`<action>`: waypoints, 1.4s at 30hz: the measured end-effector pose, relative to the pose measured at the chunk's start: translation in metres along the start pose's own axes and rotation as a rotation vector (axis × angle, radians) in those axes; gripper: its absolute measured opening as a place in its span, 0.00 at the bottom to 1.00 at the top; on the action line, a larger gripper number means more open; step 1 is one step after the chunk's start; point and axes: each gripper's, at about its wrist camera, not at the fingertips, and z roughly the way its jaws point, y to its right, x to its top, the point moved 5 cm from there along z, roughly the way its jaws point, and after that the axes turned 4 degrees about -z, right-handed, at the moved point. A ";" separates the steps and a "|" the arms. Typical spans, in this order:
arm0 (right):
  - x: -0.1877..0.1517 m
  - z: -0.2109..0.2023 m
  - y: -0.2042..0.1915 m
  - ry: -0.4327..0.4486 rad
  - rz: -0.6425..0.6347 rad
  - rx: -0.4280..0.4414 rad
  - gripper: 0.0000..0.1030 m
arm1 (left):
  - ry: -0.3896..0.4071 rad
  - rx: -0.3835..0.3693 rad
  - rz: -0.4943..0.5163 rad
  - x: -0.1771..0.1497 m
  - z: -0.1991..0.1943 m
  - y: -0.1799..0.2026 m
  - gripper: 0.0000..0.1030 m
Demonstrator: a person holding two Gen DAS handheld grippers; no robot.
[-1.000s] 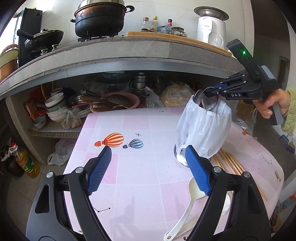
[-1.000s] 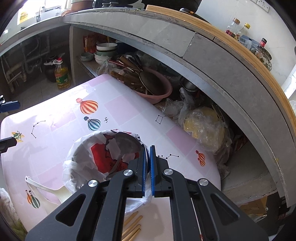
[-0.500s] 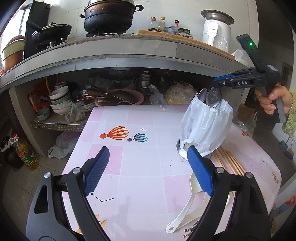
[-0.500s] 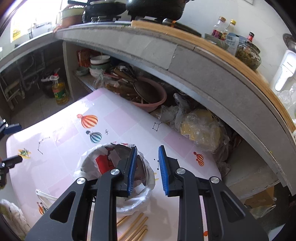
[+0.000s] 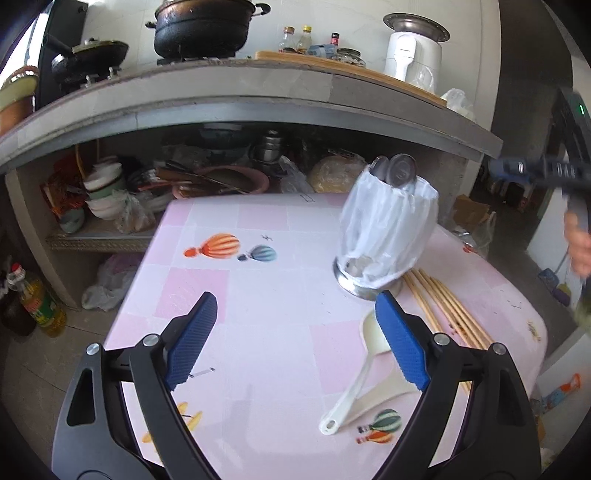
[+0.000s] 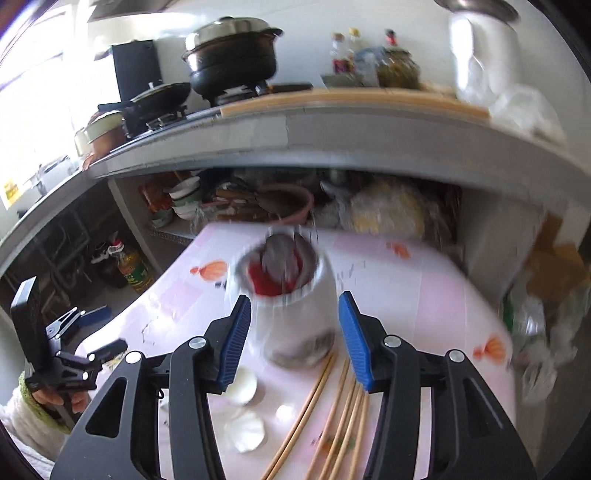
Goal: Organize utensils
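On the surface: a pink cloth (image 5: 280,295) printed with balloons carries all the utensils.
Holder: a metal holder (image 5: 384,236) wrapped in a white bag stands upright near the far right of the surface; spoons (image 5: 397,170) stick up out of its top.
Chopsticks: a loose bundle of chopsticks (image 5: 443,306) lies flat just right of the holder's base.
Ladle: a white ladle (image 5: 351,391) lies near the front, its bowl partly behind the left tool's right finger.
Left tool: the left tool (image 5: 295,336) hangs over the surface, jaws spread wide and opening a little more, nothing between them.
Right tool: the right tool (image 6: 293,332) has its jaws opening; the holder shows in the gap beyond the pads, which are not pressing on it.
Hard to make out: the right wrist view is smeared by motion, so the holder's contents read only as grey and red blurs; two white shapes (image 6: 243,406) by the left finger are unclear.
Cut off: in the left wrist view the right tool is a blur at the right edge, with only part of a hand (image 5: 578,247) showing.
Room: a stone counter (image 5: 240,99) behind holds pots (image 5: 203,29), bottles and a white appliance (image 5: 412,55).
Shelf: the shelf (image 5: 99,236) beneath is crowded with bowls (image 5: 105,188) and pans.
Floor: an oil bottle (image 5: 40,302) stands at the left.
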 end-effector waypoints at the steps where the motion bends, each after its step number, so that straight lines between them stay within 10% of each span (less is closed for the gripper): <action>1: -0.013 0.000 0.000 -0.012 0.025 -0.002 0.47 | -0.023 -0.029 -0.009 -0.004 0.002 0.001 0.85; 12: -0.146 0.023 -0.022 -0.164 0.256 0.050 0.47 | -0.122 -0.107 -0.057 -0.026 0.016 0.009 0.91; 29: -0.164 0.044 -0.039 -0.221 0.302 0.194 0.47 | -0.138 -0.175 -0.126 -0.025 0.017 0.008 0.92; 42: -0.165 0.083 -0.043 -0.312 0.302 0.135 0.34 | -0.097 -0.090 -0.028 -0.026 0.020 0.004 0.92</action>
